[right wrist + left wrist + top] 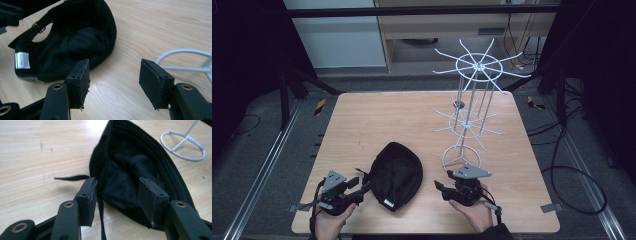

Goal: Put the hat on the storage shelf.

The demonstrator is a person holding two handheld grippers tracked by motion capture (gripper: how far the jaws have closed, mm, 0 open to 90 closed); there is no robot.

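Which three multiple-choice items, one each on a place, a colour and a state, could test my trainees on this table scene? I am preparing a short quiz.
1. Where does the cap lie?
A. between the two grippers
B. hung on the rack
C. on the floor

2. What colour is the wire rack?
A. red
B. white
C. black

3. How does the right gripper stand?
A. shut on the cap
C. shut on the rack
B. open over bare wood

Answers:
1. A, the high view shows the cap on the table, the left gripper at its edge.
2. B, its wires are white.
3. B, only wood lies between its jaws.
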